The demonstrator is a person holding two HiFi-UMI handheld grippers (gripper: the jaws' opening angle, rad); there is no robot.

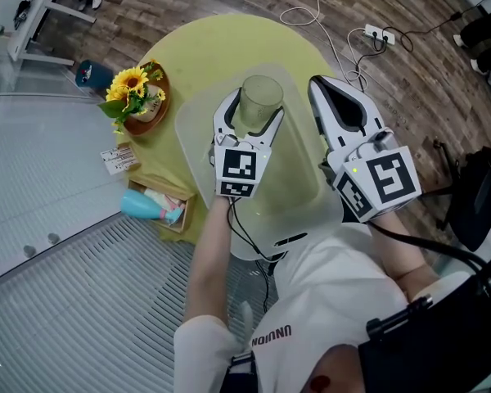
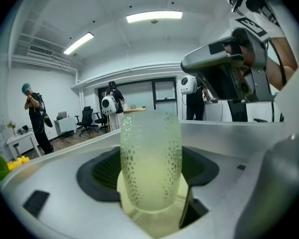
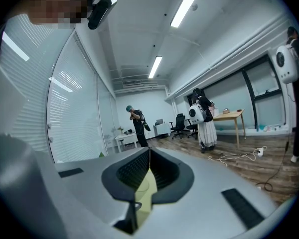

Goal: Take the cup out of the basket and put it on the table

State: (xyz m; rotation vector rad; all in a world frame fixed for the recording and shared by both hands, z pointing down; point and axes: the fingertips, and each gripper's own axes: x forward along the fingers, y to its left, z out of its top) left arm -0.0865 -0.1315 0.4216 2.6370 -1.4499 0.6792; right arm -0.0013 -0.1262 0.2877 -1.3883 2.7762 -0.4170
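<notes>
A translucent pale-green cup (image 1: 260, 98) with a dimpled wall (image 2: 150, 158) stands upright between the jaws of my left gripper (image 1: 252, 115), which is shut on it. The cup is over a clear, rounded plastic basket (image 1: 195, 142) that rests on the round yellow-green table (image 1: 188, 39). I cannot tell whether the cup's base touches the basket floor. My right gripper (image 1: 317, 84) hovers just right of the cup, over the basket's right side. In the right gripper view its jaws (image 3: 148, 152) meet with nothing between them.
Sunflowers in a brown bowl (image 1: 137, 95) stand at the table's left edge, with a small card (image 1: 119, 160) beside them. A box holding a blue bottle (image 1: 151, 205) sits below. Cables and a power strip (image 1: 378, 33) lie on the wood floor. A dark chair (image 1: 475, 195) stands at the right.
</notes>
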